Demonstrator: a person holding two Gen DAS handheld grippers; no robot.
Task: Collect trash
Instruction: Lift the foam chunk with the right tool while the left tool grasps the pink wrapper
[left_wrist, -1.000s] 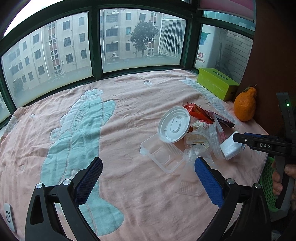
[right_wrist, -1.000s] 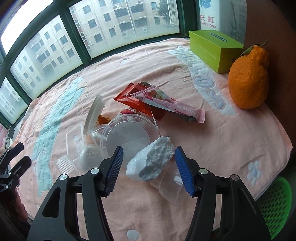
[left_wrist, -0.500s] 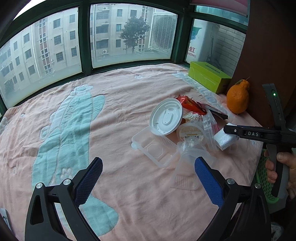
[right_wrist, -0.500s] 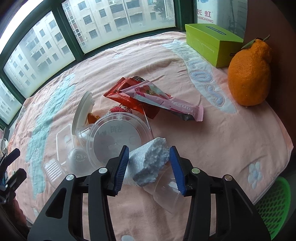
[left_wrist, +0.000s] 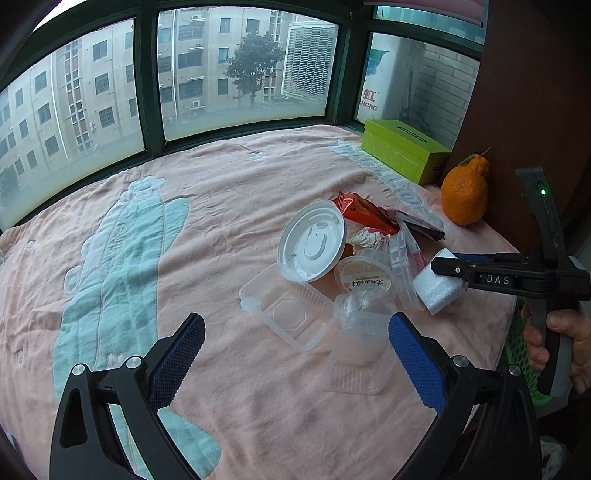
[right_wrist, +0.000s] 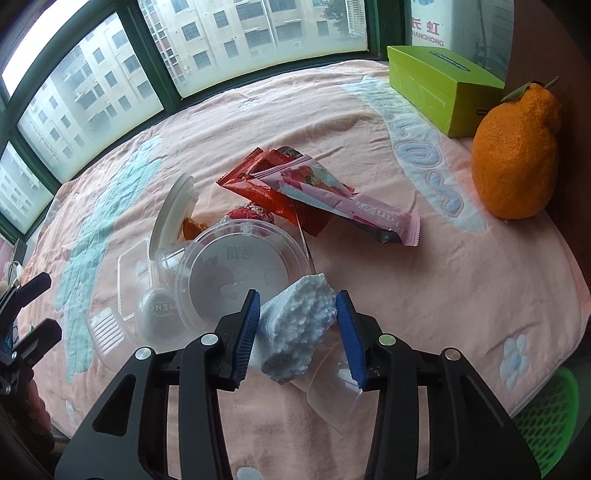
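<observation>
A heap of trash lies on the pink blanket (left_wrist: 229, 206): a white round lid (left_wrist: 314, 243), a clear clamshell tray (left_wrist: 288, 310), a clear cup (left_wrist: 360, 350), a sealed jelly cup (left_wrist: 365, 278), a red wrapper (right_wrist: 266, 184), a pink wrapper (right_wrist: 332, 195) and a clear round lid (right_wrist: 240, 266). My right gripper (right_wrist: 297, 306) is closing tight on a white foam chunk (right_wrist: 295, 325) at the heap's near right edge, both blue pads pressing its sides. My left gripper (left_wrist: 295, 354) stands open short of the heap, holding nothing. The clear cup lies just beyond its right finger.
A green tissue box (right_wrist: 439, 85) and an orange fruit (right_wrist: 517, 158) sit at the back right by a brown wall. A green mesh basket (right_wrist: 546, 417) stands below the blanket's right edge. Windows close off the far side. A hand (left_wrist: 557, 332) holds the right gripper's handle.
The right gripper's jaws have closed in from either side until both pads press the foam chunk. The left gripper has swung slightly right toward the heap, still open.
</observation>
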